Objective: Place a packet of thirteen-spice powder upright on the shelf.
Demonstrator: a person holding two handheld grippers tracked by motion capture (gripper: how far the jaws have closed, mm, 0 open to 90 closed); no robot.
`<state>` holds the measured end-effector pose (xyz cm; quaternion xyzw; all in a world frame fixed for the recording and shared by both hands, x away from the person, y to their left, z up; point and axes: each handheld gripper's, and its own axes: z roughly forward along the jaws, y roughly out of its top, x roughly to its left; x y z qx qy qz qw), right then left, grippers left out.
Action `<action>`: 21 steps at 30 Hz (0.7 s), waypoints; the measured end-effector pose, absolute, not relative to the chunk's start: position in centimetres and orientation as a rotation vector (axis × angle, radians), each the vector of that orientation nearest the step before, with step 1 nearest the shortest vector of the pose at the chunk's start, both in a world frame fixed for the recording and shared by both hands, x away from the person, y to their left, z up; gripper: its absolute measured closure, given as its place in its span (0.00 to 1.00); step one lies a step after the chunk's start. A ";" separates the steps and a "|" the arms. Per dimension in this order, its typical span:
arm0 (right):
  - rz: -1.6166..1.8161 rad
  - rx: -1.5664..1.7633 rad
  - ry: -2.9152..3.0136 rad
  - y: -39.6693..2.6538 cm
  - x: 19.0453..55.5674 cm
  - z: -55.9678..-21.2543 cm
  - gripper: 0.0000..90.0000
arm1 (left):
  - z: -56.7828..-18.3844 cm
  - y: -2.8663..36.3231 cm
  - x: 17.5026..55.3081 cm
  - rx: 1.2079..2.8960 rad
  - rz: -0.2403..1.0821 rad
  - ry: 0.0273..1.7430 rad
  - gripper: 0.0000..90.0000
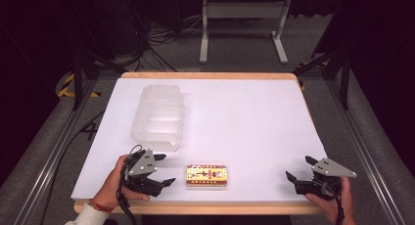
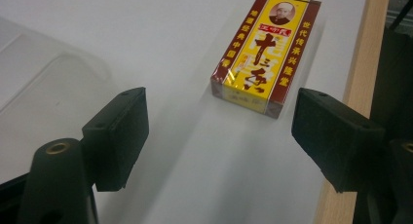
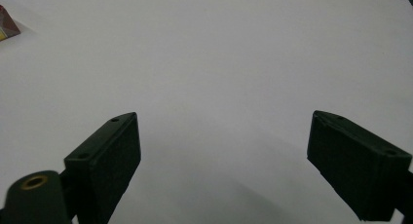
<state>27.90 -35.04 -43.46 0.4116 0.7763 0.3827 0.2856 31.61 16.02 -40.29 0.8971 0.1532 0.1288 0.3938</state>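
Glossy film-wrapped box (image 2: 265,51), translucent ribbed plastic container (image 1: 157,117), matt white table (image 1: 244,117) edged in wood.

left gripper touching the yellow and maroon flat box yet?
Apart. In the left gripper view the left gripper stands open, and bare white table shows between its jaws and the yellow and maroon flat box ahead.

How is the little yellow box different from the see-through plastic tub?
The yellow box is brightly printed in yellow and dark red; the plastic tub is clear and colourless. The box is much smaller than the tub. The box lies near the table's front edge, by the left gripper; the tub sits farther back. Both rest on the white table, untouched.
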 end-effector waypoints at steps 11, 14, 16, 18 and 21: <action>0.995 1.132 2.058 -35.7 26.6 -43.7 0.14 | -40.2 9.5 33.3 2.380 0.238 0.192 0.24; 0.995 1.131 2.053 -35.8 26.5 -43.6 0.14 | -40.3 8.4 33.6 2.414 0.254 0.157 0.24; 0.992 1.129 2.054 -35.7 26.5 -43.6 0.14 | -40.6 7.3 33.9 2.445 0.237 0.142 0.25; 0.986 1.131 2.056 -35.8 26.4 -43.7 0.14 | -40.8 6.6 34.0 2.472 0.228 0.124 0.25; 0.987 1.137 2.053 -35.9 26.4 -43.7 0.14 | -41.0 5.2 34.3 2.510 0.205 0.106 0.25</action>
